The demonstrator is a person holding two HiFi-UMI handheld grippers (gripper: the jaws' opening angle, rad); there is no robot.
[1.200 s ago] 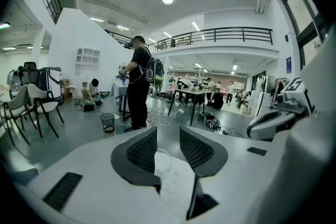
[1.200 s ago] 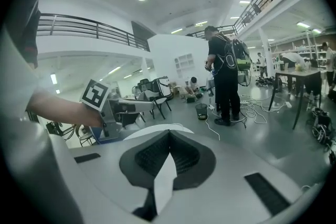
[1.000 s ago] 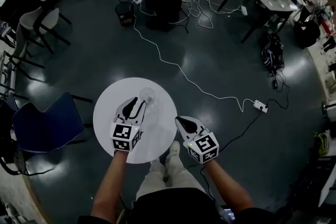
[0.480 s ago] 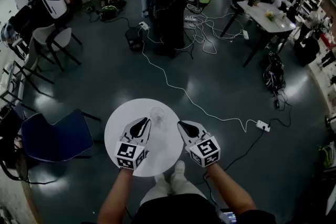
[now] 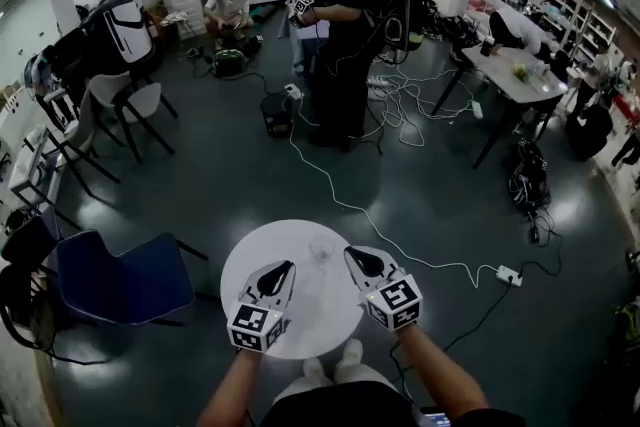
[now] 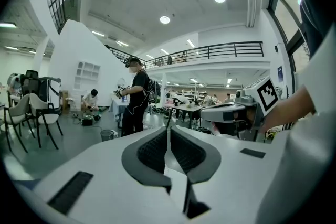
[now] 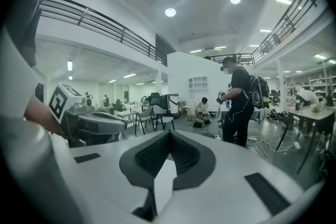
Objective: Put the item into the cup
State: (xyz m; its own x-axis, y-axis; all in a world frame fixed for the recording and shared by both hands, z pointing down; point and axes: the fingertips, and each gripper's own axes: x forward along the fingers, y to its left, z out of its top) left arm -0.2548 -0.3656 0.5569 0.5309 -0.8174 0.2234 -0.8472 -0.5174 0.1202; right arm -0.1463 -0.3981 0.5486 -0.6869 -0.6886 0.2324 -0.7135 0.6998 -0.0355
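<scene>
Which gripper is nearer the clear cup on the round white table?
Right. The right gripper sits just right of the clear cup; the left gripper, jaws closing empty, is farther to its left.

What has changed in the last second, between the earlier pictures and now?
The left gripper drew back from the cup, and its jaws, wide apart before, are closing with nothing between them. The head view tilted up, showing more of the room. The cup kept its place on the white table; the right gripper stayed shut.
</scene>
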